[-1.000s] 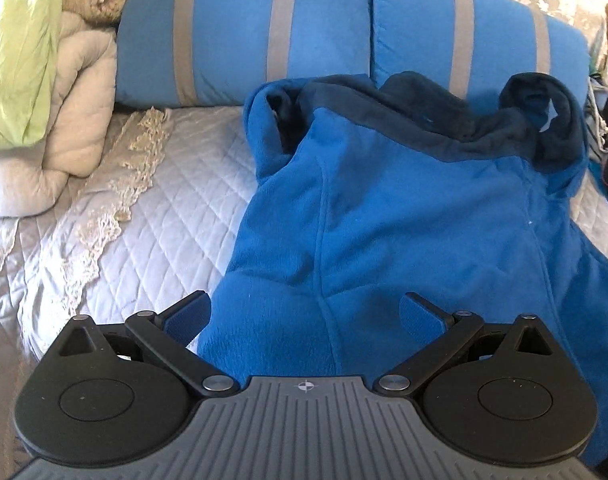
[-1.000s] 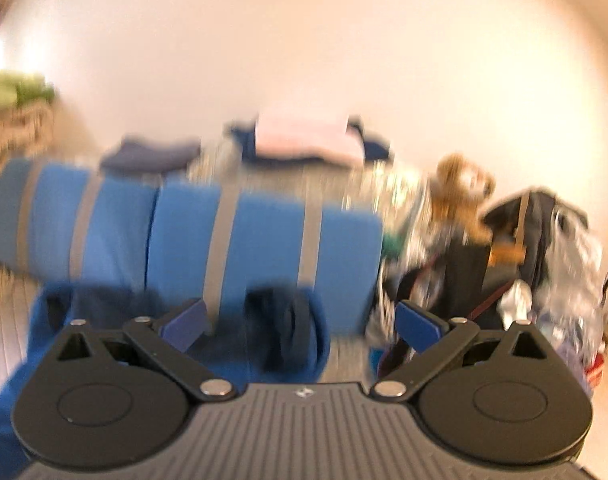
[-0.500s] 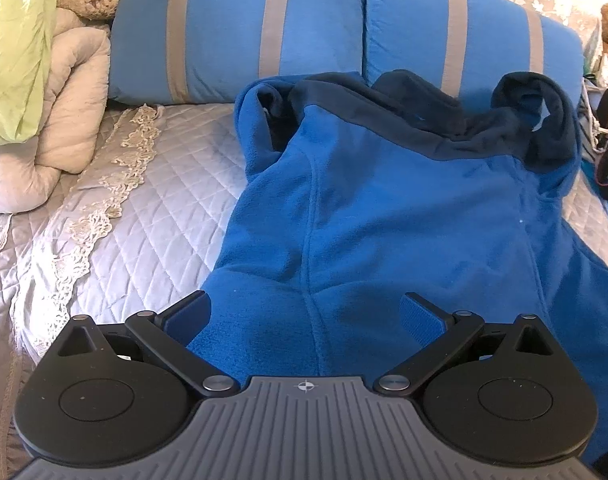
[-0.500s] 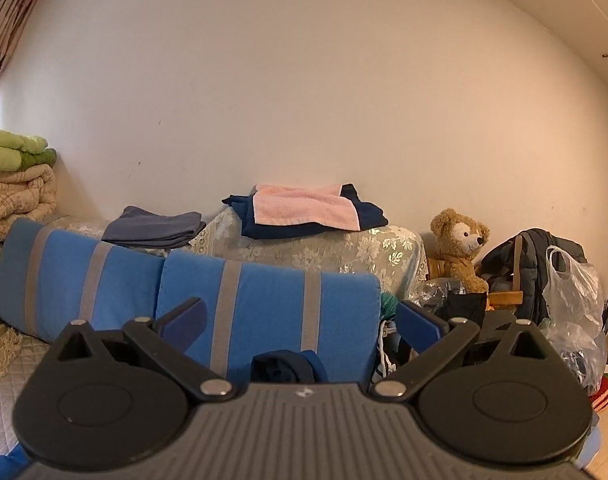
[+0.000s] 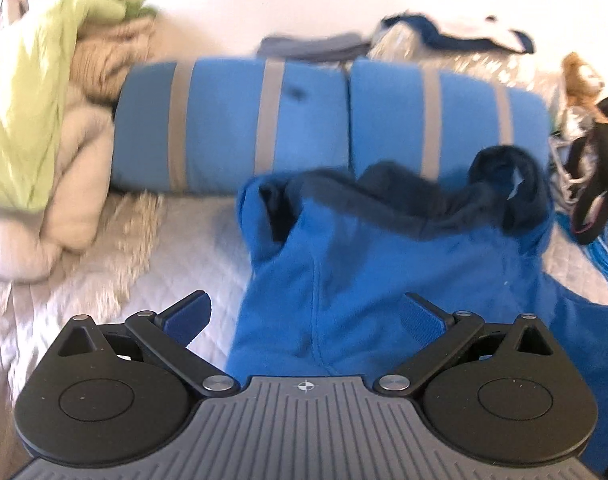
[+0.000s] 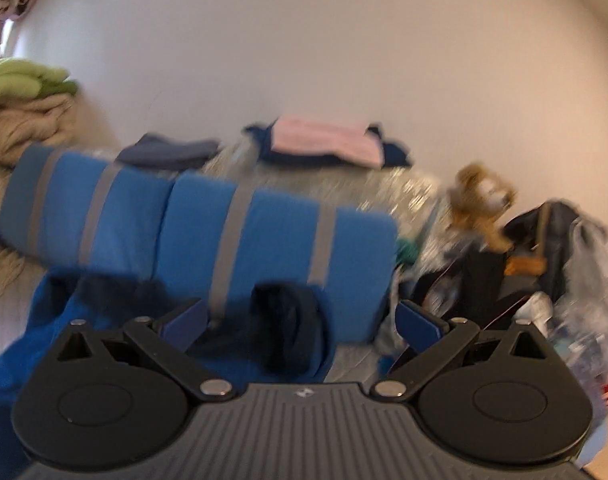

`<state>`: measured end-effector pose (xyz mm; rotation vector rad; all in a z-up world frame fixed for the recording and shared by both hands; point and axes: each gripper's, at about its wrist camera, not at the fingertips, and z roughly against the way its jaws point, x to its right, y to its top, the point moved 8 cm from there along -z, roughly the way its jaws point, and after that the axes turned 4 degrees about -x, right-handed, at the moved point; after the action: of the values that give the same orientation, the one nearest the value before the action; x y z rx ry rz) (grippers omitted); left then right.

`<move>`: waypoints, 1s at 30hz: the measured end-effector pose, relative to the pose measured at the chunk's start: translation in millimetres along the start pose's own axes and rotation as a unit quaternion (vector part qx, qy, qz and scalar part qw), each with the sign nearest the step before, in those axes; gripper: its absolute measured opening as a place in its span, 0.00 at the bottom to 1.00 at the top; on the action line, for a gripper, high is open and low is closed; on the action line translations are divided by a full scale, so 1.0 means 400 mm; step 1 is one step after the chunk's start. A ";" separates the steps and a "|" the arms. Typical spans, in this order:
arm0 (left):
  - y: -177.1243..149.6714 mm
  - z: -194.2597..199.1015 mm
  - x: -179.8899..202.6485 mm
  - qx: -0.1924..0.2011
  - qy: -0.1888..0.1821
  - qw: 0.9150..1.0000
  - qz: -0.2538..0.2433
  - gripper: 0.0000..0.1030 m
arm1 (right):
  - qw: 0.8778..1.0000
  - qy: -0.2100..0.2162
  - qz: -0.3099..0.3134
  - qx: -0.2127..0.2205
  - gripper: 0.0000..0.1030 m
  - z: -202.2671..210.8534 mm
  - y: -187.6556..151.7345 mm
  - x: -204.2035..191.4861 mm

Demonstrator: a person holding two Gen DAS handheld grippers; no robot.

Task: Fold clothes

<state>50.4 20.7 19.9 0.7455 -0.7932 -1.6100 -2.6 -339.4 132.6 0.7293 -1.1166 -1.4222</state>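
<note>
blue fleece top (image 5: 384, 280): spread flat on bed (image 5: 192, 240), ready for folding. left claw (image 5: 304, 316), right claw (image 6: 300, 320): both spread wide, empty, held above the top.

Striped blue pillows (image 5: 328, 124), teddy bear (image 6: 482, 200)

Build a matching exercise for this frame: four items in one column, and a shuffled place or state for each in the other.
Items:
1. blue fleece garment
2. pink folded cloth
3. teddy bear
4. left gripper

Places or states:
A. right of the striped blue pillows, among bags
B. open, holding nothing
C. spread on the quilted bed, dark collar toward the pillows
D. on top of a dark blue folded item behind the pillows

Pairs: 1-C, 2-D, 3-A, 4-B
</note>
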 end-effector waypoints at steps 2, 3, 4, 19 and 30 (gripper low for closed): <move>-0.002 0.022 -0.021 0.025 -0.002 1.000 -0.008 1.00 | 0.999 0.039 -0.010 -0.015 1.00 -0.016 -0.066 0.019; -0.004 0.032 -0.033 0.038 0.003 0.999 -0.014 1.00 | 0.998 0.057 -0.017 -0.021 1.00 -0.020 -0.096 0.029; -0.008 0.044 -0.047 0.050 0.010 0.998 -0.020 1.00 | 0.997 0.071 -0.023 -0.027 1.00 -0.020 -0.124 0.039; -0.184 0.171 -0.201 -0.038 -0.074 0.994 -0.074 1.00 | 0.977 0.171 0.035 -0.123 1.00 0.149 -0.354 0.197; -0.217 0.107 -0.208 -0.026 -0.095 0.995 -0.024 0.99 | 0.974 0.141 0.043 -0.173 1.00 0.175 -0.458 0.232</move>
<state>-19.5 118.8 -22.3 0.5848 -0.8711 -1.7573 -153.1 -428.3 3.8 0.5997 -0.6504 -1.3448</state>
